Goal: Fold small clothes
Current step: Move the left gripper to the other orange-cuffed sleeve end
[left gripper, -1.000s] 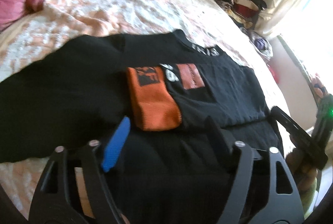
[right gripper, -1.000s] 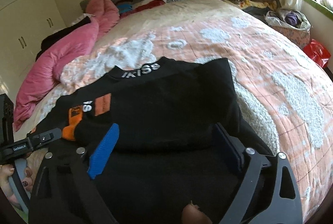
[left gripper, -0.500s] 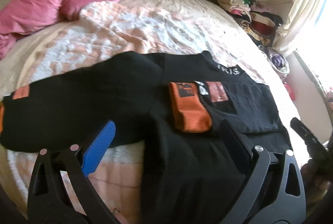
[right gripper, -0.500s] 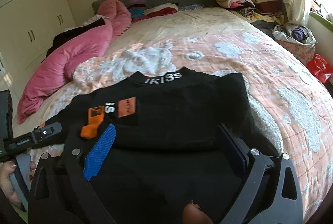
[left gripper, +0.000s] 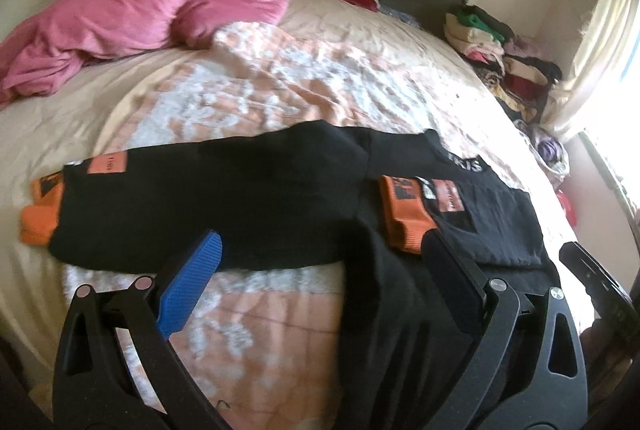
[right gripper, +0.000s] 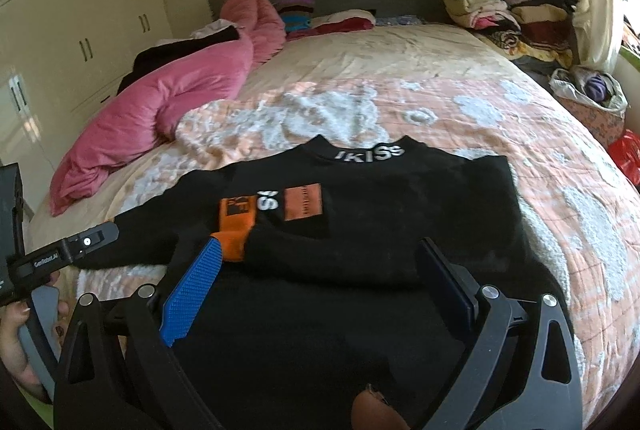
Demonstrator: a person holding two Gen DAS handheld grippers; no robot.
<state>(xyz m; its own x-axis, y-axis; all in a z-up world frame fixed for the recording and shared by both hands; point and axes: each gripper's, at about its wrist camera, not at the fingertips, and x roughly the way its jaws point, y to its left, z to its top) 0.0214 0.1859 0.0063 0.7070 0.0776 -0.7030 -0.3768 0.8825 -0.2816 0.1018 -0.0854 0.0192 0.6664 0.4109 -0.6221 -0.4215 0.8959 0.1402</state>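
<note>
Left gripper gapes wide, empty, above the black sweatshirt near the bed's front edge; right gripper likewise wide.

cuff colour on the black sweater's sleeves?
Orange, ribbed cuff on the black sweater; clearest in the left wrist view.

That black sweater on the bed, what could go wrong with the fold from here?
One sleeve is folded across the black sweater, its orange cuff on the chest; the other sleeve lies stretched out flat. Both tools, the left tool and the right tool, are open and empty. Dragging the outstretched sleeve across could shift the folded one. The rumpled quilt may also bunch underneath, leaving a crooked fold.
</note>
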